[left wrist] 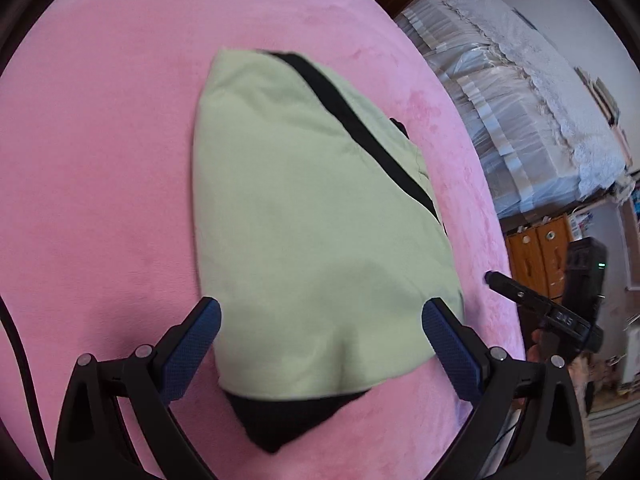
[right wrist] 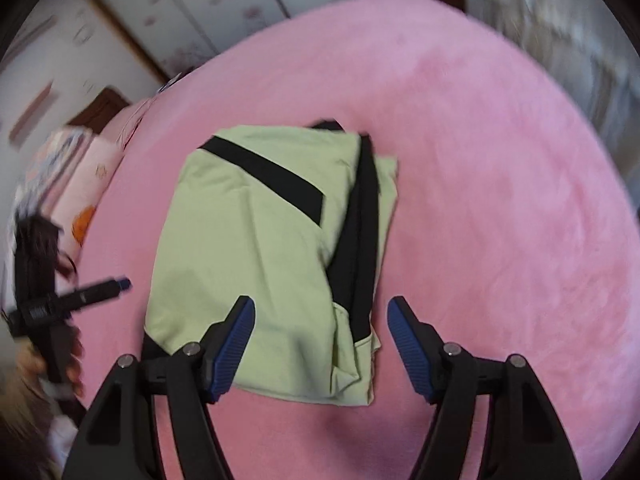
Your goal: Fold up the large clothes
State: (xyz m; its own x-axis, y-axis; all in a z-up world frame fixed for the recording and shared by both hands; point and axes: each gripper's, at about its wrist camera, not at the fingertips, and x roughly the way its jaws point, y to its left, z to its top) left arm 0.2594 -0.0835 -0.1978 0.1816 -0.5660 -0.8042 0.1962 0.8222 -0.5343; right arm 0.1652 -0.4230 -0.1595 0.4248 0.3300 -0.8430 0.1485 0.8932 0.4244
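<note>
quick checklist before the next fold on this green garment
1. Green garment lies folded on the pink blanket: ok.
2. Left hand-held gripper open, nothing pinched; near edge of the garment sits between its fingers: ok.
3. Right hand-held gripper open, not pressing the cloth: ok.
4. Folded stack is tidy: not ok, the black lining pokes out at the near edge and a lower layer sticks out on one side.
5. Blanket around the garment free of other items: ok.
6. Fingers touching the cloth: cannot tell.
</note>
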